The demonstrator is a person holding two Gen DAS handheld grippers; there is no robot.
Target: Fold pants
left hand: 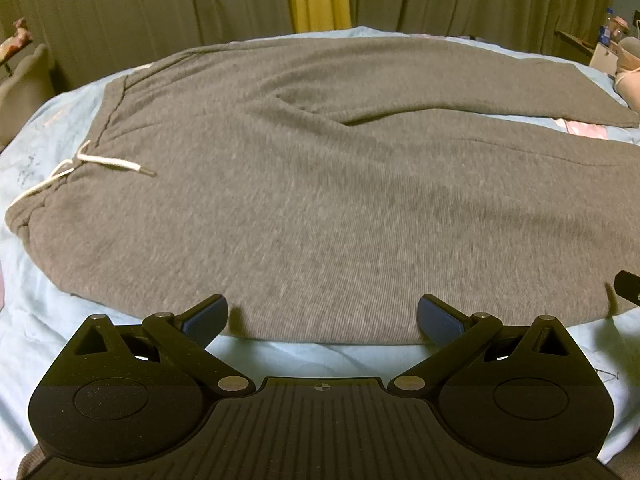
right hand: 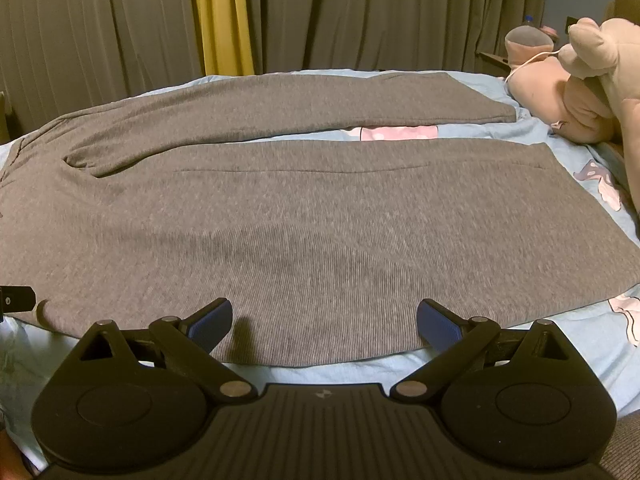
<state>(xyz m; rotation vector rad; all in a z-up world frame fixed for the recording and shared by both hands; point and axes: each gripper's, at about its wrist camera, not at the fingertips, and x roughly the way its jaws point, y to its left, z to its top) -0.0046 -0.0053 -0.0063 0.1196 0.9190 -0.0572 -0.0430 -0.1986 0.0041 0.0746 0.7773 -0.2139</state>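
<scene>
Grey sweatpants (left hand: pixel 328 184) lie spread flat on a light blue bed sheet (left hand: pixel 48 128), waistband at the left with a white drawstring (left hand: pixel 80 168), legs running right. The right wrist view shows both legs (right hand: pixel 304 216), the far leg (right hand: pixel 304 104) split off from the near one. My left gripper (left hand: pixel 322 316) is open and empty, its blue pads either side of the near hem edge by the waist end. My right gripper (right hand: pixel 324 320) is open and empty at the near edge of the near leg. The right gripper's tip shows at the left wrist view's right edge (left hand: pixel 628 284).
Pink and beige plush toys (right hand: pixel 580 80) lie at the bed's right end beyond the leg cuffs. Grey curtains (right hand: pixel 360 12) with a yellow strip (right hand: pixel 222 16) hang behind the bed. A bottle and small items (left hand: pixel 612 32) stand at the far right.
</scene>
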